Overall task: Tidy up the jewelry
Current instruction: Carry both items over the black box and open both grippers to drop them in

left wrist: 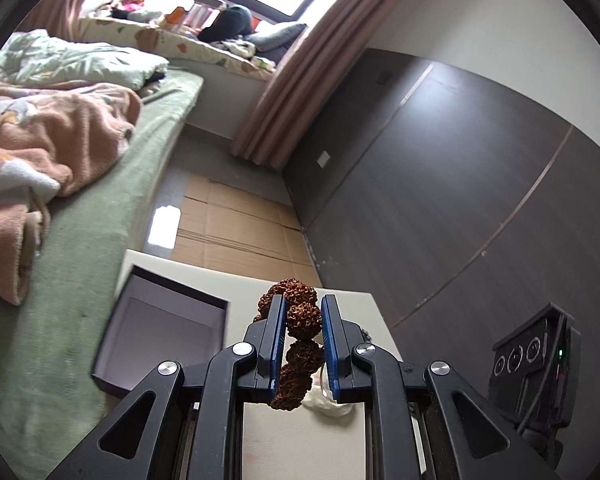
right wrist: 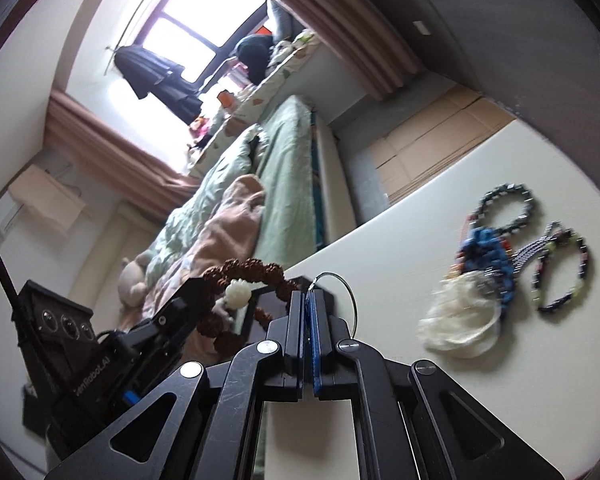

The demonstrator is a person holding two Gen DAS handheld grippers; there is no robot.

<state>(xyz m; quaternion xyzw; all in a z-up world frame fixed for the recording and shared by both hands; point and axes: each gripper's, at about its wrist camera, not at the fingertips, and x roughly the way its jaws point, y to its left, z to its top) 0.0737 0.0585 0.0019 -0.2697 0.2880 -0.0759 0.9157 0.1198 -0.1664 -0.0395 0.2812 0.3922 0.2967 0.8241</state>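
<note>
Left tongs grip seed bracelet | right tongs pinch wire ring (lettering unreadable)

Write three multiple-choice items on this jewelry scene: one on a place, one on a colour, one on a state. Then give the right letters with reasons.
1. Where is the open black box?
A. on the white table
B. on the bed
C. on the floor

2. What colour are the beads of the bracelet in the left gripper?
A. green
B. brown
C. silver

3. How does the right gripper stand?
A. wide open
B. shut on a thin wire ring
C. shut on a bead

Answers: 1 A, the box sits on the table. 2 B, rough brown beads. 3 B, the wire ring loops out from the shut fingers.
</note>
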